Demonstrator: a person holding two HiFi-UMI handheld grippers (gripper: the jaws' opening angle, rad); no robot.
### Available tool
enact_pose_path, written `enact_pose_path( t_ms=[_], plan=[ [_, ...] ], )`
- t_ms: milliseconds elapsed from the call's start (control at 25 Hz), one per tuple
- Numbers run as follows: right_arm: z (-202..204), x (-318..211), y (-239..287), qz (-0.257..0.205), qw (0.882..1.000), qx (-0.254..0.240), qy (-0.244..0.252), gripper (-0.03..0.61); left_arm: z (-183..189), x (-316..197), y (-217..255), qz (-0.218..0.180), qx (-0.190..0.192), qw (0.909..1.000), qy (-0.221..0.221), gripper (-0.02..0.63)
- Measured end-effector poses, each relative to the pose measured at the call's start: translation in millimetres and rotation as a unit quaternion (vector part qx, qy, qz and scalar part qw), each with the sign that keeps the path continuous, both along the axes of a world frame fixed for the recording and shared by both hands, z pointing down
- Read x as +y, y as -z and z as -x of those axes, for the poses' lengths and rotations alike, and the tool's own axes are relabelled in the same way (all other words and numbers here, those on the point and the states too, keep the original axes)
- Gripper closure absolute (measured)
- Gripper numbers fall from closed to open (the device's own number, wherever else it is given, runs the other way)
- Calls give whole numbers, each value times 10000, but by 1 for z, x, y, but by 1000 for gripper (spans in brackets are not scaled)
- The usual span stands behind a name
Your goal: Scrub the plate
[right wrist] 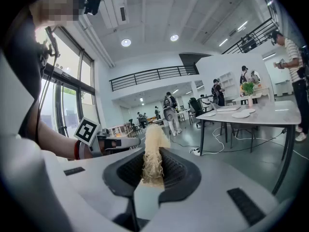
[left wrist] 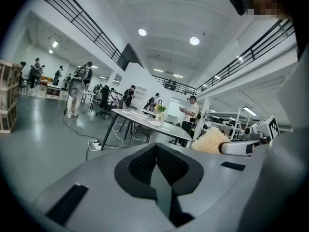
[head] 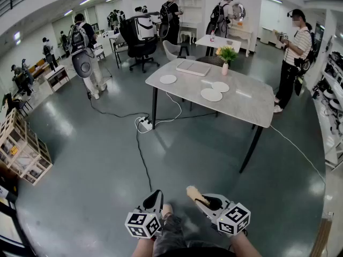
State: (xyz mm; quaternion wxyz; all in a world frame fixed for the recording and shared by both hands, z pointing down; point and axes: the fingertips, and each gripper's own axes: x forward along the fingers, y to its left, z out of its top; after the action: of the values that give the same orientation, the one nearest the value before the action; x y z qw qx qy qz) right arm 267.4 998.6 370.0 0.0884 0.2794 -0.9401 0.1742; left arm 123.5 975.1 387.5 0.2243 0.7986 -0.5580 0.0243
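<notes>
Plates, three, white, on the grey table (head: 252,103): pair side by side at its middle (head: 211,95) (head: 220,87), one apart at its left end (head: 168,79). Brush (right wrist: 153,149), one, straw-coloured, pinched between right gripper (right wrist: 152,170) jaws, well short of the table. Left gripper (left wrist: 157,166): jaws together, empty. Pinch legible in right gripper view only

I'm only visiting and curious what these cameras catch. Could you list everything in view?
Table: one, pale grey top, mid-room.
Plates: three, white, on the table.
Flat tray: one, white, table's far end.
Potted plant: one, green, on the table.
Office chair: one, black, beyond the table.
Power strip: one, white, floor near table.
Wooden crates: stack, pale, left edge.
Bystanders: several, around the room.
Scrubber: one, straw-coloured, low in front.
Left gripper: one, grey, jaws shut, empty.
Right gripper: one, grey, shut on the scrubber.
</notes>
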Motion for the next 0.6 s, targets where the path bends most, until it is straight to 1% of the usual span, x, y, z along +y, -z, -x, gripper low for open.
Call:
enact_pose_path(
  t_ms=[160, 240, 400, 600],
  plan=[
    [22, -43, 0, -85, 9999, 56, 81, 500, 15, -41, 5, -187, -217, 9995, -128, 601],
    [34, -62, 2, -90, 9999, 60, 128, 500, 25, -57, 5, -177, -318, 9992, -158, 600],
    [56, -94, 4, 73, 9998, 10, 163, 500, 55, -83, 5, -20, -228, 9997, -7, 601],
    [85, -145, 3, 100, 9998, 46, 165, 500, 87, -127, 1, 71, -223, 9997, 52, 601]
  ],
)
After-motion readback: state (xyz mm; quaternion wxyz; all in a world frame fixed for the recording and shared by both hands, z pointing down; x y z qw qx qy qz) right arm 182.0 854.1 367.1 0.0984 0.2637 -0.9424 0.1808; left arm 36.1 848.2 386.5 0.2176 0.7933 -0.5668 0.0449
